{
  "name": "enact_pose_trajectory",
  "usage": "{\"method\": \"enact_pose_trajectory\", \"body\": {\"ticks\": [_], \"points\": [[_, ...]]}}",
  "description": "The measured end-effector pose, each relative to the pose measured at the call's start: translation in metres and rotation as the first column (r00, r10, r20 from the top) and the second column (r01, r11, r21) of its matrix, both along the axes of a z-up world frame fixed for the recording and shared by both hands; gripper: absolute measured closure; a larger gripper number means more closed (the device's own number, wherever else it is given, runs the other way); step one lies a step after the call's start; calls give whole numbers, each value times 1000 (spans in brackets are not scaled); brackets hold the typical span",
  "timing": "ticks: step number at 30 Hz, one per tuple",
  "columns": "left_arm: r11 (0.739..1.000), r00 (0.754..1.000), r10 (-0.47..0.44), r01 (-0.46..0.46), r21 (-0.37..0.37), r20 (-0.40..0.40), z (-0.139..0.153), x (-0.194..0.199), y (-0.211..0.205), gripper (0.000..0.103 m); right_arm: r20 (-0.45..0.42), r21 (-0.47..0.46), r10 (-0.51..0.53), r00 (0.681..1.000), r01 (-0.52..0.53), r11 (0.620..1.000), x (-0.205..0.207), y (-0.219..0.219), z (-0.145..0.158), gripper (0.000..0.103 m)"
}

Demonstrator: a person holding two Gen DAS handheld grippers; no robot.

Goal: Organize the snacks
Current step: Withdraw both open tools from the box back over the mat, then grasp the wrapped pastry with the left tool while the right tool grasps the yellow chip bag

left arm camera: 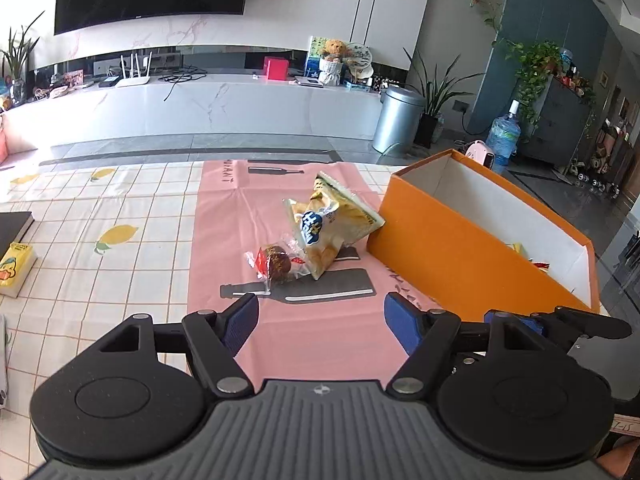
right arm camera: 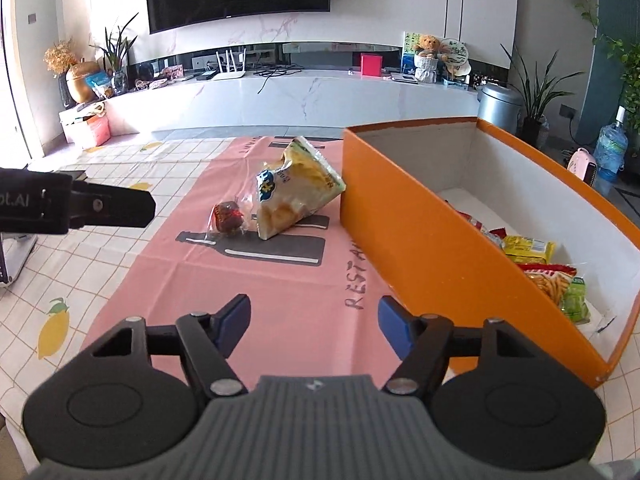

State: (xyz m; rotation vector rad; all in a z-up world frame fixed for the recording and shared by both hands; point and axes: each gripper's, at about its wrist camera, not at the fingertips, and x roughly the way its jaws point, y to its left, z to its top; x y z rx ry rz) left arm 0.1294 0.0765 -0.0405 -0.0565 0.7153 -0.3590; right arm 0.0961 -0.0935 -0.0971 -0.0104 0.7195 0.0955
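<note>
A yellow chip bag [left arm camera: 330, 224] [right arm camera: 294, 190] lies on the pink mat [left arm camera: 240, 216] [right arm camera: 248, 280], leaning against the orange box [left arm camera: 460, 248] [right arm camera: 432, 248]. A small clear-wrapped dark cake [left arm camera: 276, 264] [right arm camera: 229, 216] lies just left of the bag. The box holds several snack packs [right arm camera: 548, 280]. My left gripper [left arm camera: 320, 314] is open and empty, above the mat in front of the snacks. My right gripper [right arm camera: 314, 314] is open and empty, near the box's front corner. Part of the left gripper [right arm camera: 108, 210] shows at the left of the right wrist view.
A yellow carton [left arm camera: 14, 268] and a dark book [left arm camera: 14, 226] lie at the table's left edge. The lemon-print tablecloth [left arm camera: 120, 240] covers the table. A TV console, bin [left arm camera: 398, 118] and plants stand beyond the far edge.
</note>
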Motion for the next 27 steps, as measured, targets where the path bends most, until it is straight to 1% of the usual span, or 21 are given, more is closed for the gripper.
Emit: {"method": "enact_pose_trajectory", "body": {"ticks": [3, 6, 8, 10, 13, 14, 15, 22, 25, 26, 27], "points": [[1000, 999, 17, -18, -20, -27, -11, 9, 8, 22, 2, 2, 12, 1000, -12, 1000, 12, 6, -6, 35], [998, 998, 46, -48, -46, -46, -19, 22, 17, 23, 5, -12, 24, 1000, -24, 1000, 26, 14, -11, 35], [997, 997, 60, -63, -50, -55, -23, 31, 18, 23, 3, -16, 34, 999, -34, 999, 36, 18, -14, 36], [994, 995, 79, -83, -67, -63, -28, 40, 20, 23, -1, -24, 44, 999, -44, 999, 48, 23, -20, 39], [987, 992, 97, -107, -124, -86, -35, 52, 23, 23, -9, -35, 64, 998, -64, 997, 65, 29, -28, 46], [984, 990, 105, -117, -134, -94, -37, 57, 23, 23, -13, -41, 67, 998, -68, 997, 72, 30, -31, 49], [982, 988, 116, -130, -137, -100, -40, 63, 22, 23, -17, -45, 69, 997, -70, 997, 78, 31, -33, 49], [968, 979, 162, -182, -172, -122, -57, 97, 19, 23, -13, -45, 58, 998, -58, 997, 116, 30, -43, 50], [964, 977, 164, -187, -187, -134, -62, 108, 18, 23, -8, -32, 52, 999, -52, 998, 131, 30, -47, 50], [965, 977, 163, -188, -185, -140, -64, 112, 16, 24, -8, -24, 51, 999, -51, 998, 134, 30, -49, 50], [966, 976, 162, -187, -179, -144, -65, 115, 14, 27, -7, -18, 53, 999, -53, 998, 138, 30, -50, 50]]}}
